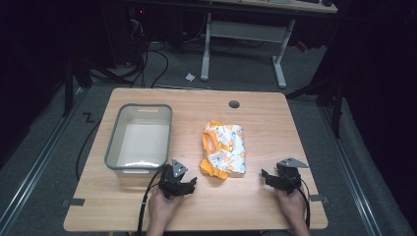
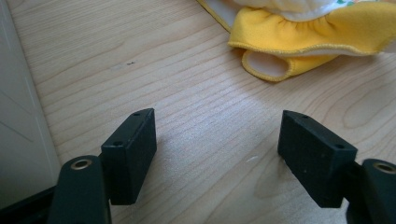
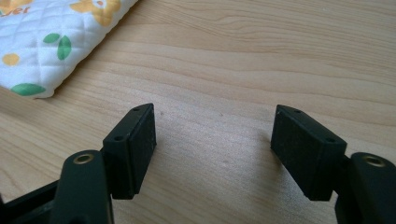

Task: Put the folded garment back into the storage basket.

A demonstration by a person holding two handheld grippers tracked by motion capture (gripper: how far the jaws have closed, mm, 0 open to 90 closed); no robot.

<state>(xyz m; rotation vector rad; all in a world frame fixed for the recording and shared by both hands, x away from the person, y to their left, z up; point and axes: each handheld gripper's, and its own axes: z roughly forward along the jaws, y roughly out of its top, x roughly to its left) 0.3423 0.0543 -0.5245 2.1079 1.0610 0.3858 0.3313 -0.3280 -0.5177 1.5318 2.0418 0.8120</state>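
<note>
A folded white garment with orange trim and a flower print lies in the middle of the wooden table. My left gripper rests low on the table just left of the garment's near corner, jaws open and empty. In the left gripper view the garment's yellow ruffled edge lies ahead and to the right of the left gripper. My right gripper sits at the table's front right, open with nothing between its jaws. The right gripper view has the right gripper over bare wood, with the quilted cloth at upper left.
A grey plastic bin stands empty on the table's left half, close to my left gripper; its wall fills the left edge of the left gripper view. A round cable hole is near the far edge. Beyond the table stand desk legs and cables.
</note>
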